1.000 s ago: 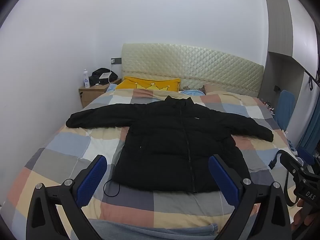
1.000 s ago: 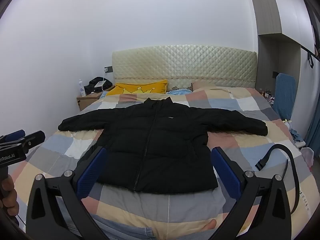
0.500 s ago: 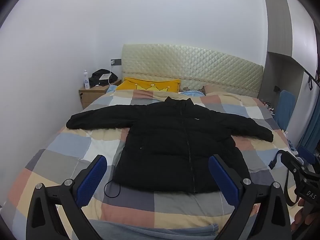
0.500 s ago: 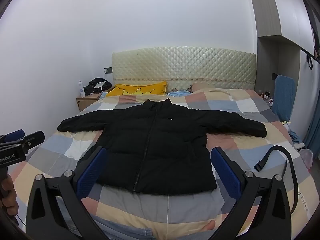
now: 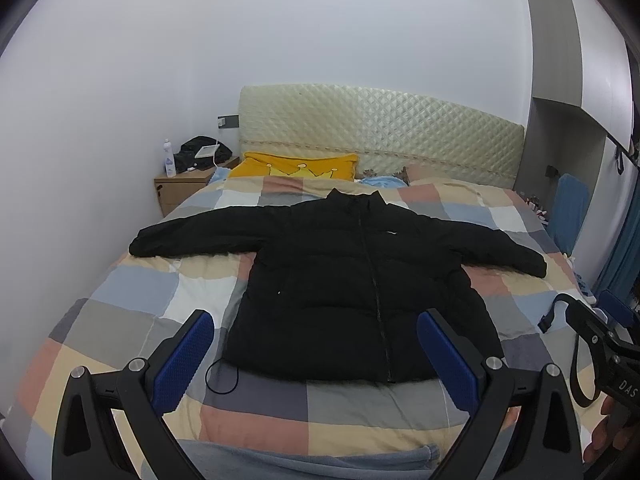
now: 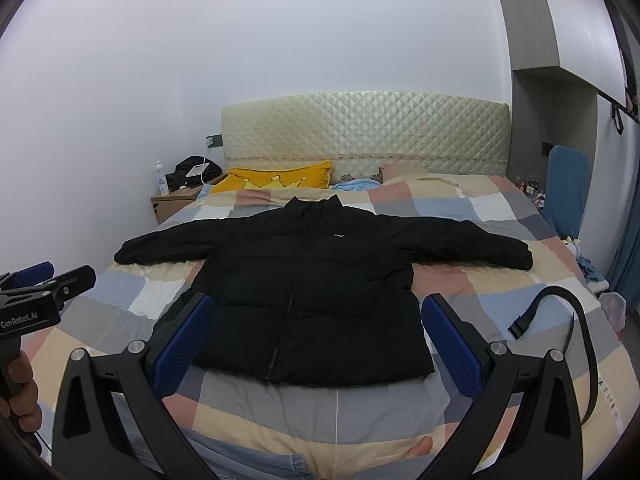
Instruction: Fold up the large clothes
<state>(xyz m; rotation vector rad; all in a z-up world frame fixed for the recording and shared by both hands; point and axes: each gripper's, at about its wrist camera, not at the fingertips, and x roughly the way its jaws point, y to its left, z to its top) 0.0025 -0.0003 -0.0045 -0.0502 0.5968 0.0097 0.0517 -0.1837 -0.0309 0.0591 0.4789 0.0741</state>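
A black puffer jacket [image 5: 352, 280] [image 6: 316, 288] lies flat and zipped on the checked bedspread [image 5: 132, 320] [image 6: 500, 280], both sleeves spread out sideways. My left gripper [image 5: 320, 344] hovers open near the foot of the bed, its blue pads framing the jacket's hem, nothing between them. My right gripper [image 6: 316, 332] is open too, held above the same hem and empty. Each gripper shows at the edge of the other's view, held by a hand.
A black strap with a buckle [image 6: 560, 320] lies on the bed's right side, and a thin black cord loop [image 5: 222, 376] lies by the hem. A yellow pillow [image 5: 296, 166] and quilted headboard [image 5: 380, 128] are behind. A nightstand [image 5: 180, 188] stands at the left, a blue chair [image 6: 566, 192] at the right.
Both views have drifted slightly, so the jacket sits a touch lower in the frame. The jacket itself has not moved and both grippers stay open.
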